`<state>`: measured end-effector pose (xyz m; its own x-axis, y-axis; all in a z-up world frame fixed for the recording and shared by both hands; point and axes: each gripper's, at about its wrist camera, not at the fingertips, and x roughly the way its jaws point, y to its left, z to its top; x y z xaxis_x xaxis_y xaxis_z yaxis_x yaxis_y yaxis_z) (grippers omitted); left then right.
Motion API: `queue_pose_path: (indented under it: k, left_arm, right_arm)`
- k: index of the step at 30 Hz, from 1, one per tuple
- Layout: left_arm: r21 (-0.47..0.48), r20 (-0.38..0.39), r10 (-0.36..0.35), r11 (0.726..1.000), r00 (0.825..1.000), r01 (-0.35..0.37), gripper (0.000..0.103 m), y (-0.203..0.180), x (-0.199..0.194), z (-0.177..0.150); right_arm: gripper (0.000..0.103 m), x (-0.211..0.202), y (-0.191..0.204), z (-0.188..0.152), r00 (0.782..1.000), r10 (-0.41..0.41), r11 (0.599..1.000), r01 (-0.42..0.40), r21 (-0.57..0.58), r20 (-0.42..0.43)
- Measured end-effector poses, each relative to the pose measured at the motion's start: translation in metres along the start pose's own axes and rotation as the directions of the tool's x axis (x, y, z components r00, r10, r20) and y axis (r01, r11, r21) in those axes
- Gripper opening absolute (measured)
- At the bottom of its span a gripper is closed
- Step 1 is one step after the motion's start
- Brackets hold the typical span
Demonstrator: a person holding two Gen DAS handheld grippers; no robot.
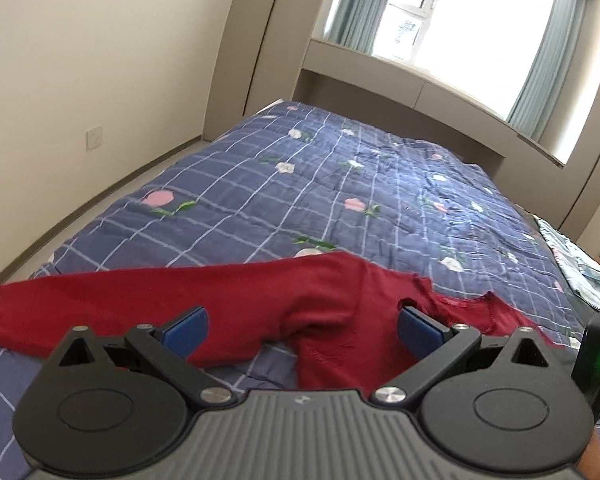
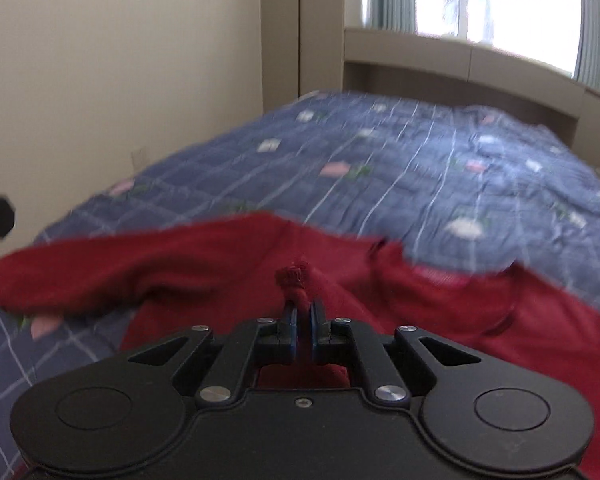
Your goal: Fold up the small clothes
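**One red knit top, pinched by my right hand-held gripper**

One red long-sleeved top point(image 1: 324, 300) lies on the near edge of the bed point(image 1: 340, 184), one sleeve trailing left. It looks light, soft and floppy, so I judge hems and cuffs the best holds. My right hand-held gripper point(image 2: 302, 312) is clamped on a bunched fold of it. My left hand-held gripper point(image 1: 302, 330) hangs above it, jaws apart, empty. Two grippers, one garment.

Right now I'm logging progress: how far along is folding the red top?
Early. Done: the red top lies on the quilt, one sleeve still stretched out. In hand: the right claw pinches a bunch of its fabric; the left claw is open, empty. Left: every fold.
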<state>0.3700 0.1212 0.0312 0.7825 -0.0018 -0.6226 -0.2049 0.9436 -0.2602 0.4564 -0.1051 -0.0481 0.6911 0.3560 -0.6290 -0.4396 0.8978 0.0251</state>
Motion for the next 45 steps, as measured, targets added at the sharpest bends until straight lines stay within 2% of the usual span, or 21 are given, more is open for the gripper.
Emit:
queue_pose_path:
  k: [3,5,7,8,11,14,17,20,21,23,25,28,31,34,37,39,41,42,45]
  left_arm:
    - [-0.018,-0.022,0.001,1.000,1.000,-0.002,0.103,0.002,0.015,-0.002]
    - [-0.027,-0.036,-0.010,1.000,0.999,0.009,0.103,-0.001,0.025,-0.003]
    - [-0.024,-0.047,-0.018,1.000,0.999,0.017,0.103,-0.007,0.034,-0.004]
    - [-0.016,-0.049,-0.025,1.000,0.998,0.024,0.103,-0.012,0.038,-0.006]
    - [0.015,-0.068,-0.047,0.999,0.997,0.048,0.103,-0.030,0.057,-0.011]
    - [0.065,-0.087,-0.066,0.995,0.994,0.071,0.103,-0.051,0.078,-0.021]
    - [0.146,-0.094,-0.052,0.987,0.994,0.066,0.103,-0.076,0.099,-0.033]
    - [0.217,-0.079,-0.008,0.976,0.997,0.025,0.103,-0.098,0.119,-0.042]
    - [0.228,-0.079,0.010,0.974,0.997,0.009,0.103,-0.104,0.126,-0.044]
    - [0.232,-0.081,0.030,0.973,0.996,-0.010,0.103,-0.110,0.138,-0.046]
    - [0.236,-0.077,0.068,0.971,0.995,-0.049,0.103,-0.114,0.149,-0.049]
    - [0.224,-0.102,0.122,0.970,0.987,-0.096,0.103,-0.114,0.161,-0.051]
    - [0.217,-0.100,0.126,0.971,0.987,-0.102,0.103,-0.111,0.164,-0.052]
    - [0.225,-0.100,0.137,0.968,0.985,-0.112,0.103,-0.109,0.165,-0.051]
    - [0.221,-0.106,0.137,0.969,0.985,-0.111,0.103,-0.110,0.166,-0.050]
    - [0.224,-0.109,0.135,0.969,0.985,-0.108,0.103,-0.110,0.166,-0.049]
    - [0.224,-0.111,0.132,0.969,0.985,-0.104,0.103,-0.110,0.165,-0.049]
    - [0.224,-0.112,0.131,0.969,0.985,-0.103,0.103,-0.110,0.165,-0.049]
    - [0.231,-0.118,0.130,0.968,0.985,-0.100,0.103,-0.110,0.161,-0.050]
  right_arm:
    - [0.030,0.002,0.004,-0.003,0.999,0.035,0.999,-0.034,0.014,-0.030]
    - [0.060,0.001,0.000,-0.007,0.998,0.049,0.998,-0.048,0.029,-0.033]
    - [0.075,-0.008,-0.012,-0.010,0.998,0.056,0.998,-0.055,0.039,-0.027]
    - [0.078,-0.017,-0.021,-0.013,0.998,0.057,0.997,-0.057,0.050,-0.013]
    - [0.097,-0.038,-0.050,-0.020,0.999,0.029,0.997,-0.031,0.075,0.017]
    - [0.101,-0.065,-0.090,-0.029,0.997,-0.053,0.993,0.047,0.109,0.054]
    - [0.102,-0.080,-0.134,-0.039,0.980,-0.189,0.974,0.181,0.139,0.053]
    - [0.102,-0.082,-0.181,-0.051,0.941,-0.336,0.927,0.325,0.188,0.028]
    - [0.102,-0.080,-0.198,-0.055,0.921,-0.389,0.903,0.378,0.205,0.016]
    - [0.102,-0.073,-0.225,-0.062,0.894,-0.449,0.869,0.440,0.227,-0.014]
    - [0.102,-0.062,-0.252,-0.071,0.884,-0.463,0.851,0.462,0.251,-0.058]
    - [0.102,-0.052,-0.279,-0.084,0.886,-0.452,0.839,0.460,0.290,-0.098]
    - [0.102,-0.050,-0.291,-0.090,0.873,-0.480,0.822,0.483,0.300,-0.091]
    - [0.102,-0.054,-0.298,-0.094,0.849,-0.523,0.803,0.522,0.286,-0.082]
    - [0.102,-0.067,-0.299,-0.093,0.840,-0.536,0.792,0.535,0.294,-0.084]
    - [0.102,-0.086,-0.289,-0.097,0.853,-0.516,0.809,0.513,0.287,-0.070]
    - [0.102,-0.105,-0.274,-0.101,0.884,-0.466,0.845,0.459,0.276,-0.044]
    - [0.102,-0.116,-0.263,-0.105,0.898,-0.440,0.865,0.431,0.257,-0.027]
    - [0.102,-0.134,-0.225,-0.120,0.918,-0.396,0.908,0.390,0.154,0.006]
